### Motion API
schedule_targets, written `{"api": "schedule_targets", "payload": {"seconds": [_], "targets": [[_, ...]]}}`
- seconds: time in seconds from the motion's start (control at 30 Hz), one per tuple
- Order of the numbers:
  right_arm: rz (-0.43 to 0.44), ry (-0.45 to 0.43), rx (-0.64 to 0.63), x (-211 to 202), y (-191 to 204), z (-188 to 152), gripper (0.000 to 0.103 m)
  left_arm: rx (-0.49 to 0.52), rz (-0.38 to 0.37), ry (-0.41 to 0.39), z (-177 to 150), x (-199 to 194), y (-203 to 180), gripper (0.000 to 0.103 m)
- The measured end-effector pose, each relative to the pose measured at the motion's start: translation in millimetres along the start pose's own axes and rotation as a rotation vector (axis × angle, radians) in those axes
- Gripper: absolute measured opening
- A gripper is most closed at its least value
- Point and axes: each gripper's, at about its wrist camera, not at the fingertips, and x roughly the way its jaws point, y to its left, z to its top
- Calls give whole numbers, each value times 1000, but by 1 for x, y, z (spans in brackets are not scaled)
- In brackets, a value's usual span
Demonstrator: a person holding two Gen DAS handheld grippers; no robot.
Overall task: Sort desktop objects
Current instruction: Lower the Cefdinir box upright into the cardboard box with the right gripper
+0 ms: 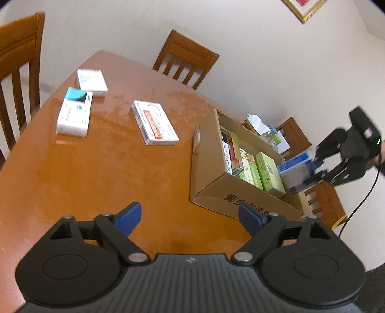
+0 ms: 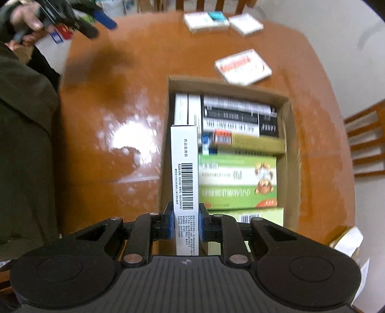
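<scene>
Glossy orange-brown table (image 2: 101, 115), matte cardboard box (image 2: 292, 154) of slim cartons; right gripper (image 2: 186, 220) clamps a white barcoded carton (image 2: 184, 168) over the box's 9 o'clock edge, left gripper (image 1: 190, 218) spread wide, nothing in it

A glossy, orange-brown wooden counter (image 1: 96, 168) fills most of the room in view, its edge curved and its polished top throwing back a bright patch of light (image 2: 130, 139) and fainter pale smears. Wooden chairs with slatted backs stand around it: one at the far side (image 1: 185, 65), one at the left edge (image 1: 19, 79), and another near the right corner (image 1: 324, 202). The wall (image 1: 240, 48) behind is plain off-white. A picture in a gold frame (image 1: 305, 9) hangs high on it, cut off by the top edge.
</scene>
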Motion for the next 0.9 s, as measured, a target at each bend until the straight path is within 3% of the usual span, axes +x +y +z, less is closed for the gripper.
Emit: {"api": "schedule_targets", "payload": {"seconds": [0.37,0.9], "targets": [[82,92,23,63,-5,6,22,-14,0,22,-5,5,-6,90],[151,151,20,95,-9,25,22,-39,17,10,-7,4,0,90]]}}
